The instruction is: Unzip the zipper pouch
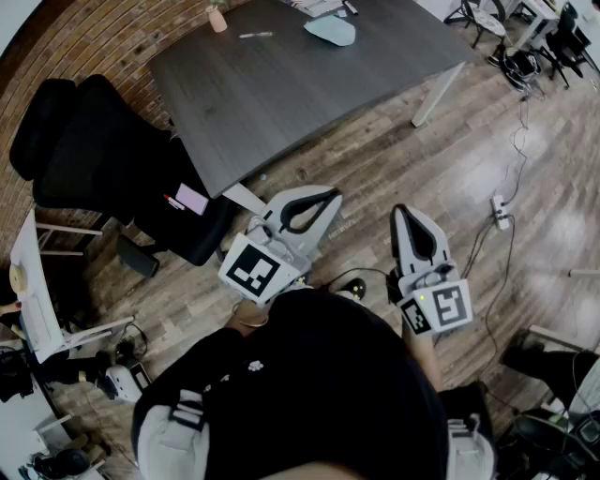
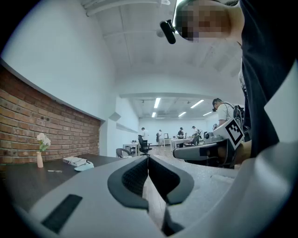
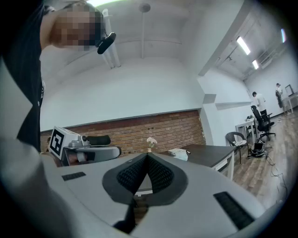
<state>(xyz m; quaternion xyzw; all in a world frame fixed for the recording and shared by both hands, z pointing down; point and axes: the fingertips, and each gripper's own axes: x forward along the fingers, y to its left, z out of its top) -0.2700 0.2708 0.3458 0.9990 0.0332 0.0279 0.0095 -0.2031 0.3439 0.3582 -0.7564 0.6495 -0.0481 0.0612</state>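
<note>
The pale blue zipper pouch point(image 1: 330, 30) lies at the far edge of the dark grey table point(image 1: 281, 94). It also shows small in the left gripper view as the pouch point(image 2: 84, 166) and in the right gripper view as the pouch point(image 3: 181, 156). Both grippers hover over the wooden floor close to the person's body, well short of the table. My left gripper point(image 1: 334, 195) is shut with nothing between its pads point(image 2: 139, 173). My right gripper point(image 1: 405, 209) is shut and empty too, its pads point(image 3: 157, 173) pressed together.
On the table lie a pen point(image 1: 255, 35), a small vase point(image 1: 217, 17) and a white book point(image 1: 317, 6). Black office chairs point(image 1: 103, 159) stand left of the table by the brick wall. A power strip point(image 1: 500, 211) and cables lie on the floor at the right.
</note>
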